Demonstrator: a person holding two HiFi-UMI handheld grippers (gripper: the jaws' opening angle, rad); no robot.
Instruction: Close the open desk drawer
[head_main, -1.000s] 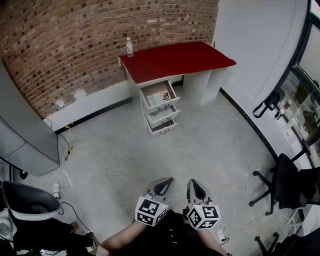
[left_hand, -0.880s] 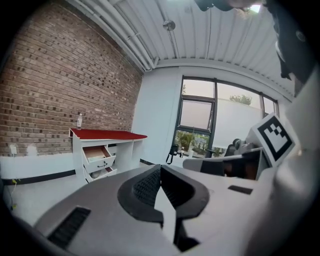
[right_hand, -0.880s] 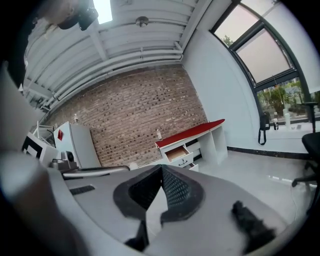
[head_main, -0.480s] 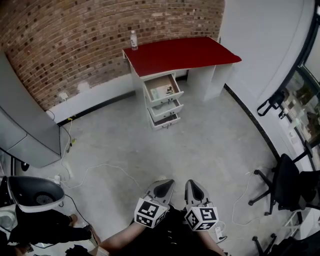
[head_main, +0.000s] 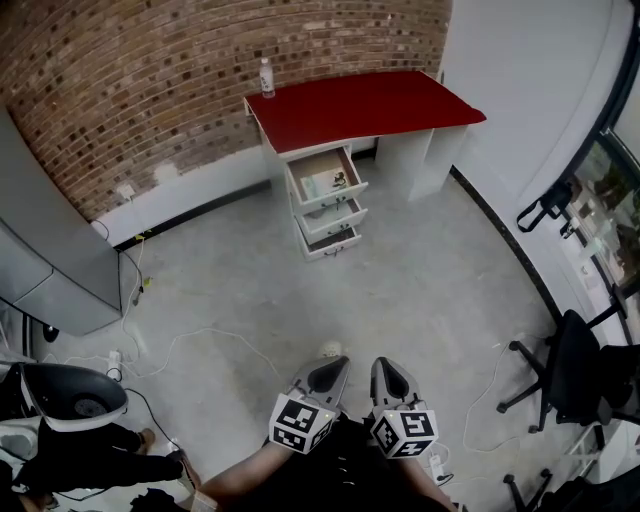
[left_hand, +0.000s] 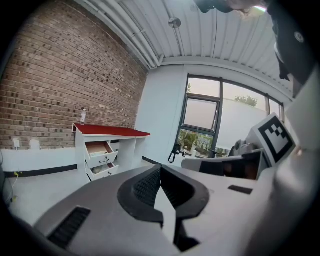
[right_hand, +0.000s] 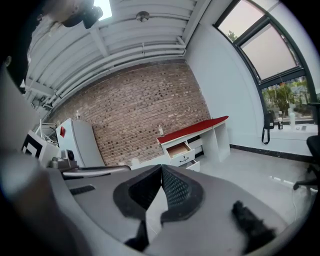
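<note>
Well short of the desk, both grippers empty.
Head view: open white top drawer (head_main: 325, 181) of the red-topped white desk (head_main: 365, 105) at 12 o'clock, well apart from left gripper (head_main: 330, 368) and right gripper (head_main: 388, 368) at 6.
Left gripper view: jaws pressed together, nothing held.
Right gripper view: likewise closed and empty.
Drawer probably rigid and free-sliding; push its flat front.

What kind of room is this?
Probably an office or workroom: a red-topped desk with drawers stands against a brick wall, and a black swivel chair sits at the right.
</note>
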